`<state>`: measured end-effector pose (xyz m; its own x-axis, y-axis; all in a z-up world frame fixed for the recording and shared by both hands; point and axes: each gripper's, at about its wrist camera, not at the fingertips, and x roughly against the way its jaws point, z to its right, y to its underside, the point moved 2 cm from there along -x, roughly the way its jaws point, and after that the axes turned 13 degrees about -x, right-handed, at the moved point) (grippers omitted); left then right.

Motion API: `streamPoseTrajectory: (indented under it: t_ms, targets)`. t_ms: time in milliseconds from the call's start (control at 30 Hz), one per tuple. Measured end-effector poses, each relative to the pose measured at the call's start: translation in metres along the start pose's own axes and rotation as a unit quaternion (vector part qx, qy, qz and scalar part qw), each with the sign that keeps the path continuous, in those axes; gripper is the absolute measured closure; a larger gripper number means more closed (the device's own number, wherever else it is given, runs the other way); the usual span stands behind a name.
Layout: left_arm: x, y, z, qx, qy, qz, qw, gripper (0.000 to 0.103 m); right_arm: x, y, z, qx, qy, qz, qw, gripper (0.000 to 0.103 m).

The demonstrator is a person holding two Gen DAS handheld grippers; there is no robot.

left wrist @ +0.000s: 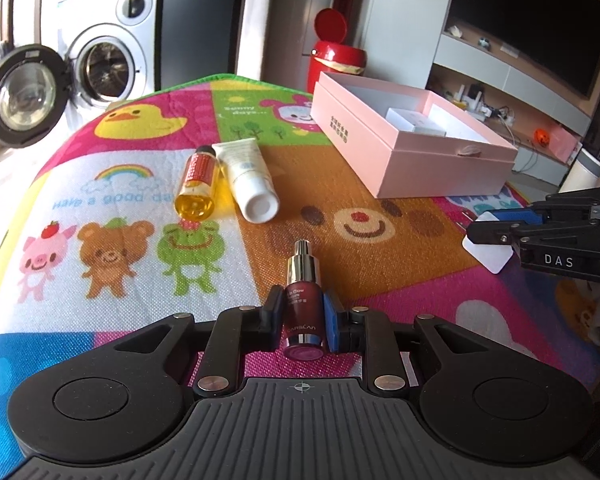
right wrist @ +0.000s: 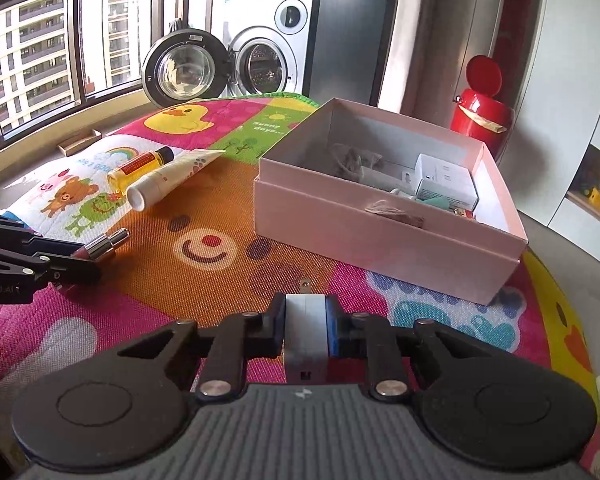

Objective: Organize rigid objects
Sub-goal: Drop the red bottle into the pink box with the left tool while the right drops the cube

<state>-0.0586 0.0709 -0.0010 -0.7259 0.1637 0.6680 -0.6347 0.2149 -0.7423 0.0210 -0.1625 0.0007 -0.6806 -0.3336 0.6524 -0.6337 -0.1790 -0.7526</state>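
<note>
My left gripper [left wrist: 302,306] is shut on a dark red serum bottle [left wrist: 303,320] with a silver pump, held low over the play mat; the left gripper also shows in the right wrist view [right wrist: 76,262]. My right gripper [right wrist: 306,312] is shut on a white plug adapter [right wrist: 306,332] with metal prongs; the right gripper shows at the right in the left wrist view [left wrist: 490,236]. An open pink box [right wrist: 380,240] holding several small white boxes stands ahead of the right gripper. An amber oil bottle [left wrist: 196,184] and a white cream tube [left wrist: 248,178] lie side by side on the mat.
A colourful cartoon play mat [left wrist: 120,200] covers the surface. A washing machine with its door open [right wrist: 256,60] stands behind it. A red bin [right wrist: 480,112] stands behind the box. Windows are at the left, a TV shelf [left wrist: 520,60] at the right.
</note>
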Motion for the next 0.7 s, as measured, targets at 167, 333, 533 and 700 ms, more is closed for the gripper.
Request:
streamPoseTrajectory:
  t_ms: [167, 333, 533, 700]
  targets:
    - [-0.001, -0.002, 0.009, -0.027, -0.016, -0.002, 0.9995, 0.079, 0.011, 0.009, -0.001, 0.014, 0.004, -0.001, 1.0, 0.083]
    - [-0.005, -0.006, 0.01, -0.027, -0.013, -0.002, 0.9995, 0.079, 0.012, 0.019, 0.002, 0.027, 0.016, -0.007, 0.999, 0.082]
    - [-0.01, -0.011, 0.01, -0.017, -0.01, -0.004, 0.9998, 0.079, 0.012, 0.024, 0.007, 0.014, 0.008, -0.013, 1.0, 0.082]
    - [-0.009, -0.009, 0.016, -0.029, 0.001, 0.007, 0.9996, 0.079, 0.02, 0.024, 0.002, 0.023, 0.003, -0.006, 1.0, 0.083]
